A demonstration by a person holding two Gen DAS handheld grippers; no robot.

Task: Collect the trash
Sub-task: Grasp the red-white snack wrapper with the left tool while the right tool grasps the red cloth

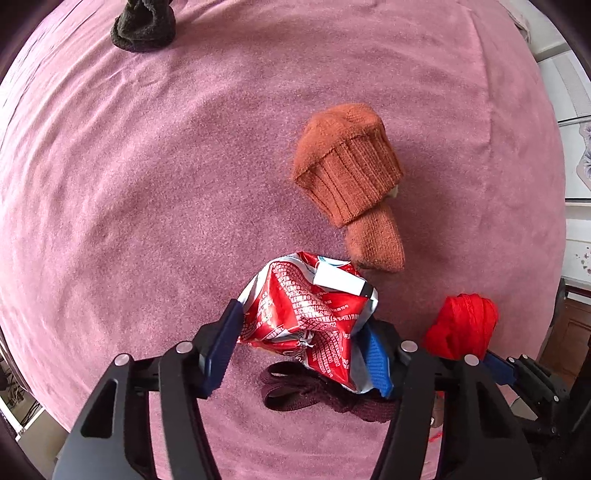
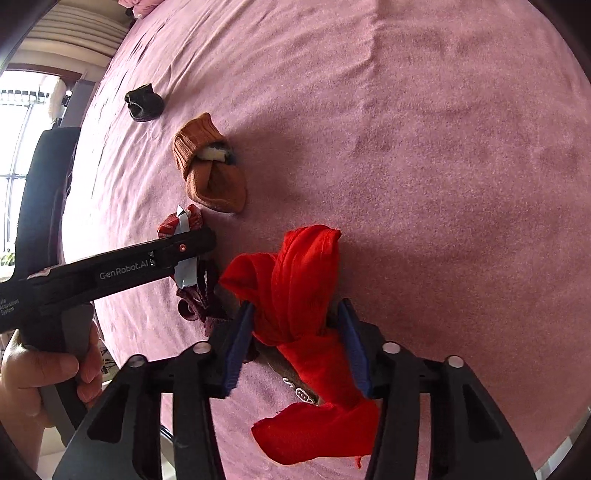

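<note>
A crumpled red-and-white snack wrapper (image 1: 306, 314) sits between the blue pads of my left gripper (image 1: 301, 317), which is shut on it just above the pink bedspread (image 1: 147, 184). The right wrist view shows the same left gripper (image 2: 184, 251) from the side, with the wrapper (image 2: 181, 221) poking out at its tip. My right gripper (image 2: 295, 304) is shut on a bunched red cloth (image 2: 299, 280), whose loose end trails back toward the camera. In the left wrist view the red cloth (image 1: 461, 325) stands to the right of the wrapper.
A rolled orange sock (image 1: 347, 170) (image 2: 207, 166) lies beyond the wrapper. A dark sock (image 1: 144, 26) (image 2: 144, 103) lies farther off. A maroon strap (image 1: 314, 395) (image 2: 199, 295) lies under the left gripper. A person's hand (image 2: 37, 373) holds the left handle at the bed's edge.
</note>
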